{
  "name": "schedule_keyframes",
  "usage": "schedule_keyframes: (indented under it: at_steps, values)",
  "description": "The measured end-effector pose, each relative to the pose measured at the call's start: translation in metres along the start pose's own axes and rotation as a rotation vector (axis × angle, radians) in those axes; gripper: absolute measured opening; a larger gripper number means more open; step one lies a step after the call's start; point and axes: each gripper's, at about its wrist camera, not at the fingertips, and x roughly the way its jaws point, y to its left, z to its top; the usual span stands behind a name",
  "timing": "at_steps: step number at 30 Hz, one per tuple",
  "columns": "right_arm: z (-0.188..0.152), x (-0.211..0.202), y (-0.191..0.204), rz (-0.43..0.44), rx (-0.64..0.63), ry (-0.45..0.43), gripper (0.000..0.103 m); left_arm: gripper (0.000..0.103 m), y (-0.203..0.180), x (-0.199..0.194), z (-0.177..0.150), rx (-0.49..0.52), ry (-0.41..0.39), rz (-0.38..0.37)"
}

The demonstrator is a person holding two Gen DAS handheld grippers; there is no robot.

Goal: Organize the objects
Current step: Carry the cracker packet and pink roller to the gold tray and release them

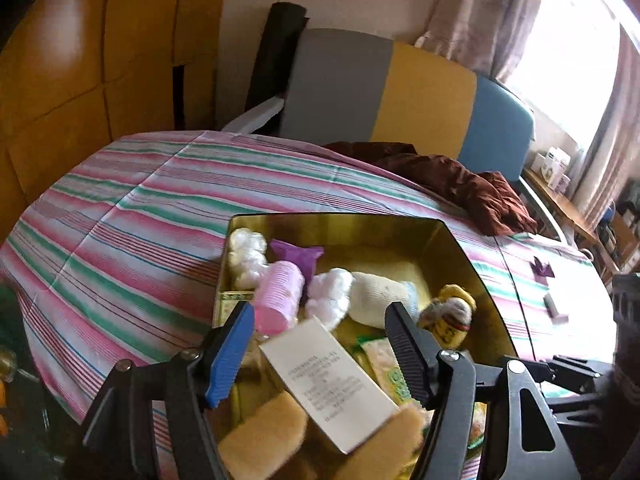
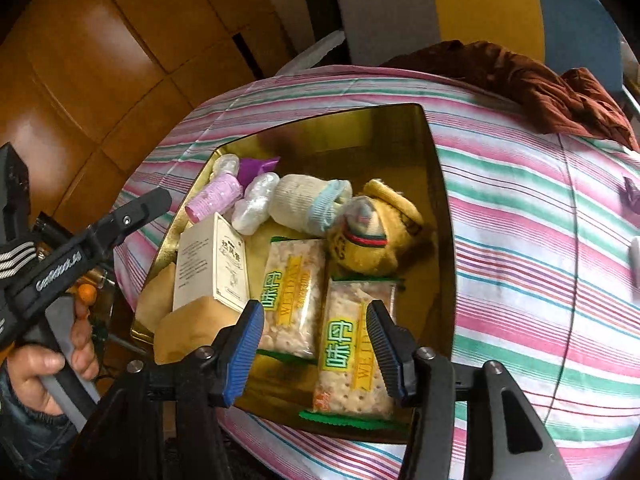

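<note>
The tin (image 2: pixel 436 200) sits on the striped desk (image 2: pixel 520 240), already holding most of the things. Under the left gripper (image 1: pixel 320 344) lies the white box (image 1: pixel 328 380), its long axis running slantwise from between the jaws toward the camera. The jaws stand partly open on either side of it and the pads do not press it, so it looks set down, not held. The right gripper (image 2: pixel 316 344) hovers over the nearer cracker pack (image 2: pixel 352 348), whose long axis runs straight ahead between the jaws; these are partly open and hold nothing. A purple scrap (image 1: pixel 542 270) and a small pale block (image 1: pixel 556 306) lie outside the tin, to the right of the left jaws; the right hand is probably nearer.
</note>
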Motion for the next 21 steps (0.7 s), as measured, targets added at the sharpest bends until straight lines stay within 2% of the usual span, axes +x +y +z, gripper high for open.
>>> schedule_keyframes:
  at_steps: [9,21]
  values:
    - [-0.004,-0.007,0.004,-0.034,-0.014,-0.022,0.054,0.072,-0.026,-0.015,-0.008,0.068,-0.037,0.013]
    - [-0.008,-0.019,0.007,-0.112,-0.029,-0.07,0.055,0.074,-0.041,-0.028,-0.016,0.117,-0.057,0.011]
